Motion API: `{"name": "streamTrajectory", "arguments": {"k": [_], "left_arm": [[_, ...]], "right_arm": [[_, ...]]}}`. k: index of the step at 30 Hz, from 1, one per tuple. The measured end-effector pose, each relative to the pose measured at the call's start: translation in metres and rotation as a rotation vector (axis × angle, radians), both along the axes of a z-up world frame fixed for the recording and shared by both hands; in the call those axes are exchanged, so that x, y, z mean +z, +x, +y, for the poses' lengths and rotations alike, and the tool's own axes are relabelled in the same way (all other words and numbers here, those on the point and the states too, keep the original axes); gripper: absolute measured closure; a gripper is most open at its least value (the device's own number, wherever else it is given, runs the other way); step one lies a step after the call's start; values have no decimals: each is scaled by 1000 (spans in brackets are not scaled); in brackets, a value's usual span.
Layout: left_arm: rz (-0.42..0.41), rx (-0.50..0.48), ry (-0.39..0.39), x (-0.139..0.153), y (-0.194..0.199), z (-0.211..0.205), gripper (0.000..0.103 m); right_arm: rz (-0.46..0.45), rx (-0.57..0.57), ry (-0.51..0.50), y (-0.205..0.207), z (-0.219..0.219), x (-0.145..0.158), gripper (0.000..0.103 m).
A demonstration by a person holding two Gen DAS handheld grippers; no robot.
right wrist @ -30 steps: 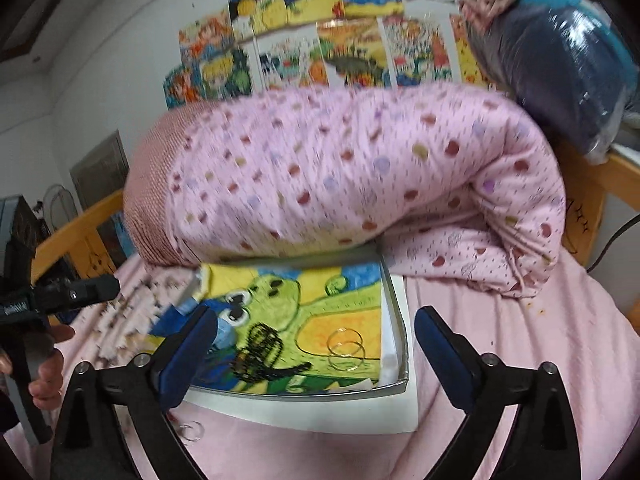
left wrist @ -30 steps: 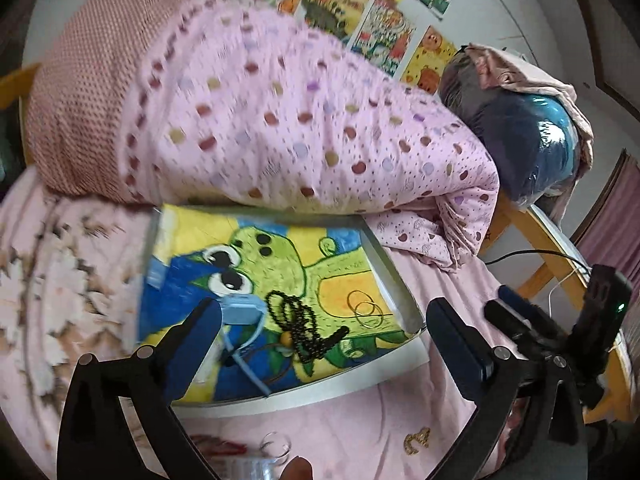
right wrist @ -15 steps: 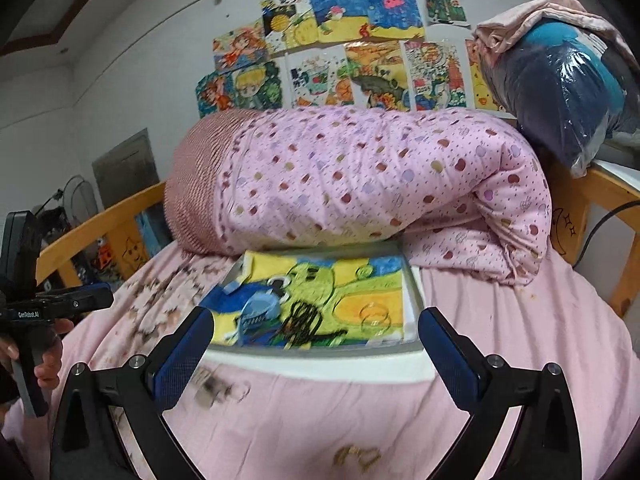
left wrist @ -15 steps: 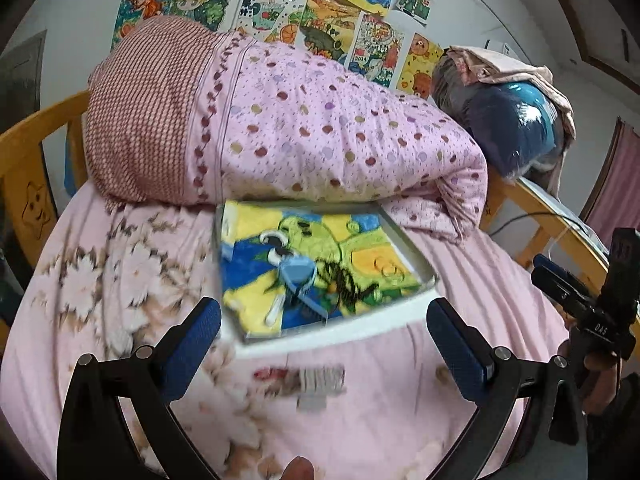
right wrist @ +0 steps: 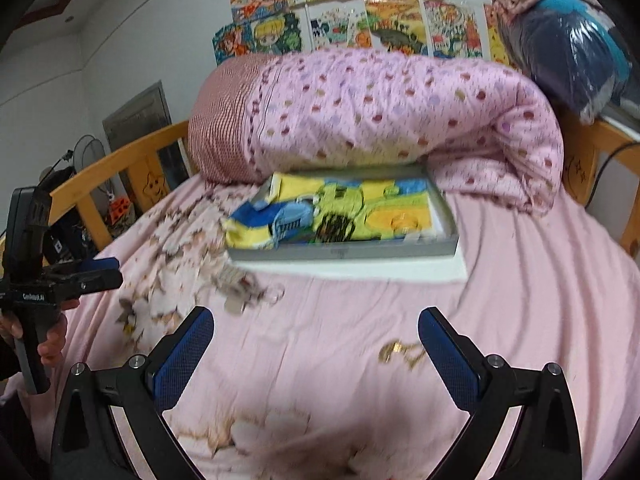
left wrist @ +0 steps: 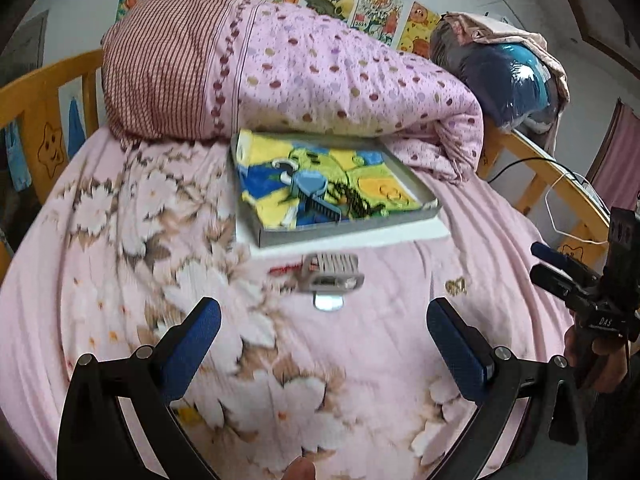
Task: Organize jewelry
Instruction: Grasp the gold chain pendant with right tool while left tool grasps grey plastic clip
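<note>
Jewelry lies partly inside and partly outside a shallow grey tray (left wrist: pixel 344 236) that rests on a pink floral bedsheet (left wrist: pixel 132 240), its far edge tucked against a rolled pink dotted quilt (left wrist: pixel 340 80); the tray is lined with a bright cartoon picture (left wrist: pixel 272 160), and on that lining sit a blue comb-like hair clip (left wrist: pixel 314 196), a string of black beads (left wrist: pixel 356 202) just beside the clip, and thin clear rings (left wrist: pixel 390 193) toward the tray's far right corner, blurred and hard to count; in front of the tray, on the sheet, lies a blurred silver-grey clip-like piece (left wrist: pixel 330 280) with something red (left wrist: pixel 285 269) touching its left side, and to the right of that, well apart from the tray, a small gold-coloured piece (right wrist: pixel 400 351) whose form I cannot tell; the left gripper (left wrist: pixel 323 354) hangs above the sheet on the near side of the tray, its blue-padded fingers (left wrist: pixel 192 344) spread wide and gripping nothing; the right gripper (right wrist: pixel 316 356) hangs likewise on the near side of the tray, fingers (right wrist: pixel 448 356) wide apart and empty, the gold piece just beside its right finger; each gripper's handle shows in the other's view, gripped by a hand (left wrist: pixel 600 364); colourful drawings (right wrist: pixel 360 8) cover the wall behind the quilt, and a dark blue plastic-wrapped bundle (right wrist: pixel 568 44) sits at the quilt's right end.
</note>
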State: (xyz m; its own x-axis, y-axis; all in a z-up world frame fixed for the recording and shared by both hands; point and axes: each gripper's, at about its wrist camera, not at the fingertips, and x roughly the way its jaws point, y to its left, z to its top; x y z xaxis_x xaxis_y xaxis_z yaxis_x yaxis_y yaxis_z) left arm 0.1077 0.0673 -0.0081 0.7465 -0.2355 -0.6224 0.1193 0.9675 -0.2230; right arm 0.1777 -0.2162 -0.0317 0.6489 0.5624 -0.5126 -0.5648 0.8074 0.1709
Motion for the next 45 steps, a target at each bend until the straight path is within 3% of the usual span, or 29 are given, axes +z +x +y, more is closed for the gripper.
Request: {"name": "streamTrajectory", "arguments": {"k": [13,26,32,42,45], "left_arm": [[77,15,-20,-38,-6,-14,2],[117,27,4,-61,24,-30,2],[89,54,42,-67,46,-40,2],[24,95,139,-77,89,-51,2],[19,91,146,-81,98,-52,2]], "right_arm": [[73,17,-84,-5,9,-42,0],[89,-16,-138,15,0,-64,0],[97,-51,-122,46,-6,-68,0],[150,19,-100,93,-2,-85,0],[200,25,-79,98,-4,-96,8]]}}
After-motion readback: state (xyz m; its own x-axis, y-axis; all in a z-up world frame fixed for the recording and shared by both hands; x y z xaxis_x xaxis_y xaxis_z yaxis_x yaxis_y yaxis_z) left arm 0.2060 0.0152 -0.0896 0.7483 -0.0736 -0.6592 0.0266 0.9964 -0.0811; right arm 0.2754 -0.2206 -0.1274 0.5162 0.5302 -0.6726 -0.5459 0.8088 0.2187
